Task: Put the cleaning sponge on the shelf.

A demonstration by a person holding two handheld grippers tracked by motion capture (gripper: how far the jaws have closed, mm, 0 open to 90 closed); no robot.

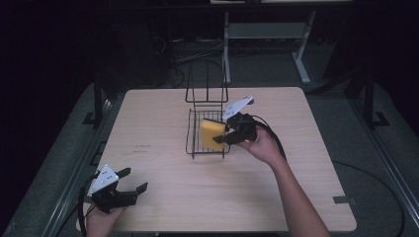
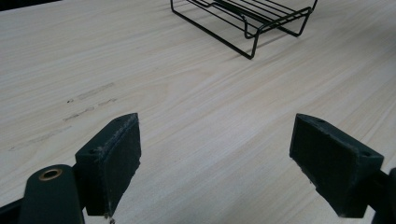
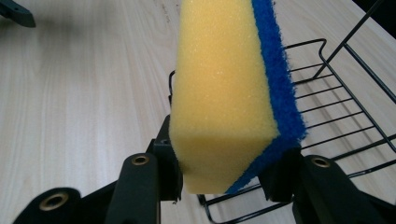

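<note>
Right gripper (image 1: 228, 137) clamps sponge (image 1: 213, 134) over wire rack (image 1: 193, 143) (contact probably none); soft foam could slip, missing rack. Left gripper (image 1: 129, 180) spread, empty.

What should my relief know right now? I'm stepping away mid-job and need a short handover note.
Right gripper: shut on the sponge, yellow with a blue scrub side, held over the wire rack.
Left gripper: open, holding nothing, at the near left of the table.
Done: sponge picked up and brought to the rack.
Left: probably lower it into the rack and release.
</note>
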